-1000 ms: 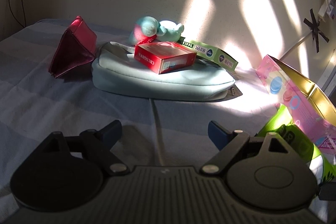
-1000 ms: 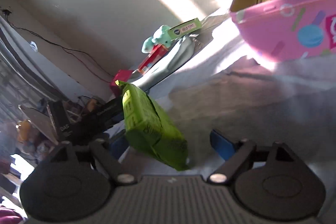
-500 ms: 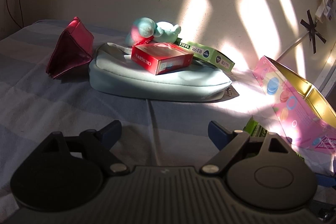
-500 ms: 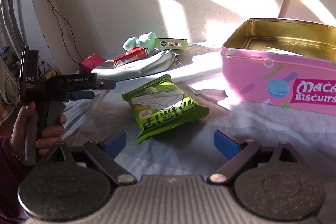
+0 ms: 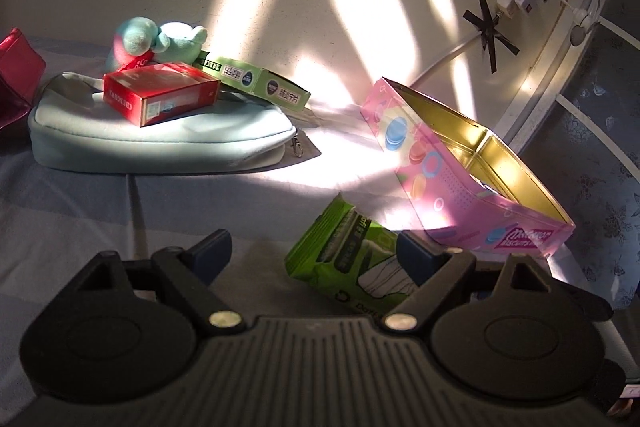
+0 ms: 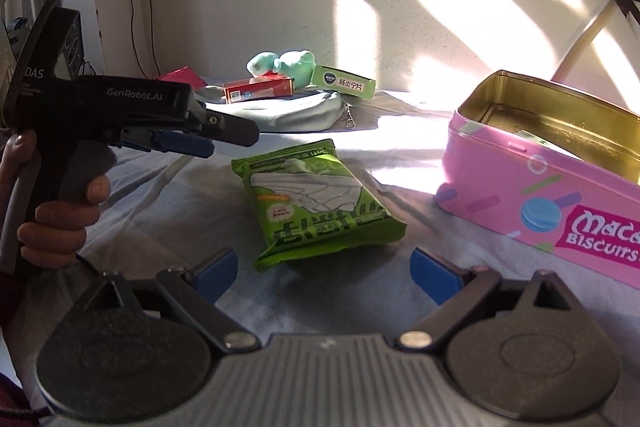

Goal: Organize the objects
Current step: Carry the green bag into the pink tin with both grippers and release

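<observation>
Left wrist view
Left gripper (image 5: 310,253): jaws spread wide, nothing between them, hovering low over the bed (image 5: 80,211).
Green snack packet (image 5: 348,259): lying on the bed just ahead of the right-hand finger, which hides part of it; it sits just beside the near corner of the tin.
Pink biscuit tin (image 5: 452,183): open, gold inside, sunlit, standing to the right; whether it touches the packet I cannot tell.
Pale blue pouch (image 5: 160,143): lying flat at the left, its clasp toward the tin.
Red box (image 5: 160,99): resting on top of the pouch.
Plush toy (image 5: 156,39): teal, behind the red box by the wall.
Green carton (image 5: 256,83): long, lying behind the pouch, one end against its far edge.
Dark red bag (image 5: 16,75): at the far left edge, partly cut off.

Right wrist view
Right gripper (image 6: 324,273): jaws wide apart, holding nothing, pointed at the packet.
Green snack packet (image 6: 316,199): flat on the bed just beyond the fingertips, face up, well short of the pouch.
Pink biscuit tin (image 6: 540,183): to the right of the packet, a gap of sheet between them; something pale lies inside.
Left gripper (image 6: 192,135): held in the person's hand (image 6: 56,215) at the left, seen side-on above the bed.
Pouch, red box, plush, carton: grouped at the back by the wall.
</observation>
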`<state>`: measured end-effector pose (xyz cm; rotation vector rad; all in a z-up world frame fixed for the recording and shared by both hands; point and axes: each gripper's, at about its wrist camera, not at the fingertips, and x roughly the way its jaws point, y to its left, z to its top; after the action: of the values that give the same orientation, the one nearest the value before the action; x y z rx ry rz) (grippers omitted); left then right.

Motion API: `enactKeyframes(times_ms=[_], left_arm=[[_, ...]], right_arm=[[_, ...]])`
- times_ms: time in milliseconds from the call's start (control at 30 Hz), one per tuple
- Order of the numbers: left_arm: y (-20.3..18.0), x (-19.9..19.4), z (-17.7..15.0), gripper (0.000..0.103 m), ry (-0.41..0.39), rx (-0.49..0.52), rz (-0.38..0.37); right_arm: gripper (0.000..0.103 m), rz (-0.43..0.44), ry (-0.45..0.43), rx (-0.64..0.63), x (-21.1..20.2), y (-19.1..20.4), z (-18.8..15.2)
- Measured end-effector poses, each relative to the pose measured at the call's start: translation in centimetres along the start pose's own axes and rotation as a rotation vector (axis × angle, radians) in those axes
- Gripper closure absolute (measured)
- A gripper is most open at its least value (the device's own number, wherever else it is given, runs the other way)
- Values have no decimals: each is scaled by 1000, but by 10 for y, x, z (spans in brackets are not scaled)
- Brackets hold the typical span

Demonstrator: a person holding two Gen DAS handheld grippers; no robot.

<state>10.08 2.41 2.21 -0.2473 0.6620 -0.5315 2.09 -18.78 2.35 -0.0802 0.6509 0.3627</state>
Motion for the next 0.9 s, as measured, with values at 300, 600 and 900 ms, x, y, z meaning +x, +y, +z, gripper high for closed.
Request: enactKeyframes(times_ms=[300,600,900], left_arm=[[-21,38,-1,15,76,83,56],[-56,15,-24,30,90,175,-15],[-95,-17,7,30,-31,195,-55]], right_arm=[[6,12,43,-46,27,4,6],[42,42,-33,6,10,-9,0],[43,24,-247,5,-44,-24,12]])
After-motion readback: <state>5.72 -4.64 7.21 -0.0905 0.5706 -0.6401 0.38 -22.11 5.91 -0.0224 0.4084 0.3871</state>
